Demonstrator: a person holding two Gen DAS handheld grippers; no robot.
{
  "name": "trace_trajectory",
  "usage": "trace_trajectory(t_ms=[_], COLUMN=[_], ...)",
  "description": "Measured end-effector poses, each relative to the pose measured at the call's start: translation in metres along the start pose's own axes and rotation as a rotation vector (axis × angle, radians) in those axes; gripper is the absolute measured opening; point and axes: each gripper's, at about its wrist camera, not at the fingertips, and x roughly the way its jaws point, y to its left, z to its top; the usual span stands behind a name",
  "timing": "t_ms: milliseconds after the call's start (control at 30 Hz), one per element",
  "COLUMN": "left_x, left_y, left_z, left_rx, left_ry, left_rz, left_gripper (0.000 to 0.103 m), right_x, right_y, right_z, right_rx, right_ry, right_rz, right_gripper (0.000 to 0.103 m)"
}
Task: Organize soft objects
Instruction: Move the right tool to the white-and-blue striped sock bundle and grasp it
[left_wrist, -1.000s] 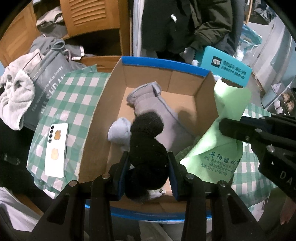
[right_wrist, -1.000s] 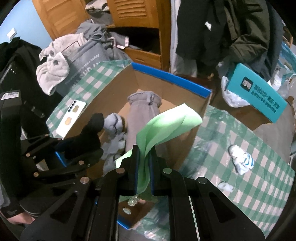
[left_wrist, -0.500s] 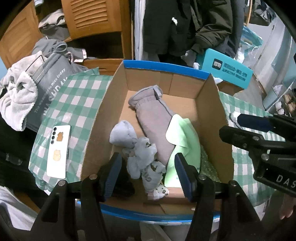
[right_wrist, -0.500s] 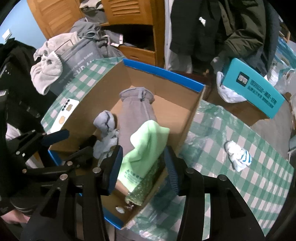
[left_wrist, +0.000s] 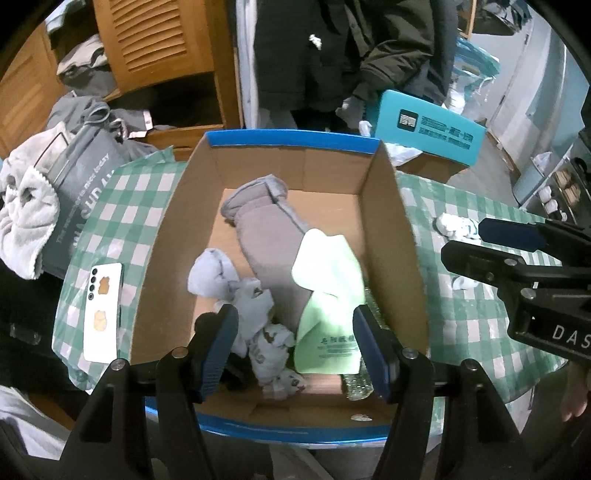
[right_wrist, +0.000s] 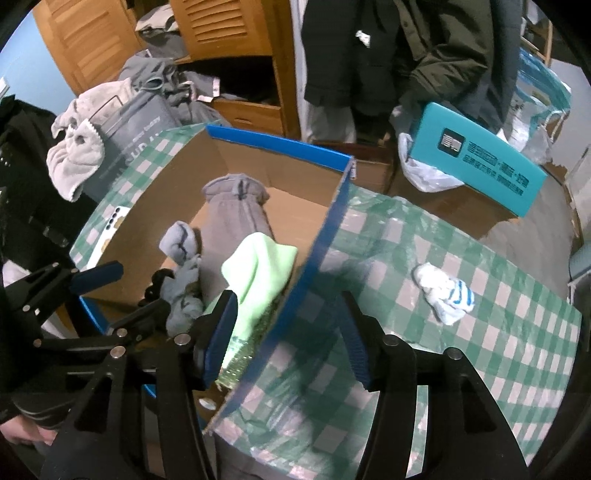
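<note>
A cardboard box with a blue rim holds a folded grey garment, grey-blue socks and a light green cloth lying loose on the garment. My left gripper hangs over the box's near end, its jaws opening and pressing on nothing. A black sock lies in the near left corner, mostly hidden. My right gripper straddles the box's right wall, jaws opening, holding nothing. A white sock with blue stripes lies on the checked tablecloth.
A white phone lies left of the box beside a grey tote bag and a pale towel. A teal box, a wooden cabinet and hanging dark coats stand behind. A second small white sock lies at right.
Both grippers opened. The black sock dropped from the left one into the box's near corner; the green cloth fell from the right one onto the grey garment. The right gripper shifted right, over the wall.
</note>
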Motion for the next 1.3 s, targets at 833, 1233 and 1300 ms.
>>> trace_trajectory(t_ms=[833,1233,1300], left_x=[0.003,0.025,0.029], left_y=[-0.084,-0.127,-0.134], left_z=[0.008,0.021,0.024], left_rx=[0.119,0.189,0.202], left_ry=[0.022,0.041,0.046], left_rz=[-0.061,-0.051,-0.05], left_gripper=[0.069,0.069,0.069], right_x=[-0.026,-0.012,-0.008], right_y=[-0.088,-0.132,-0.138], right_z=[-0.038,-0.035,-0.033], right_rx=[0.13,0.136,0.14], right_ry=[-0.021,0.008,0.01], right_rz=[-0.069,-0.127,-0.128], right_gripper=[0.063,0.064,0.064])
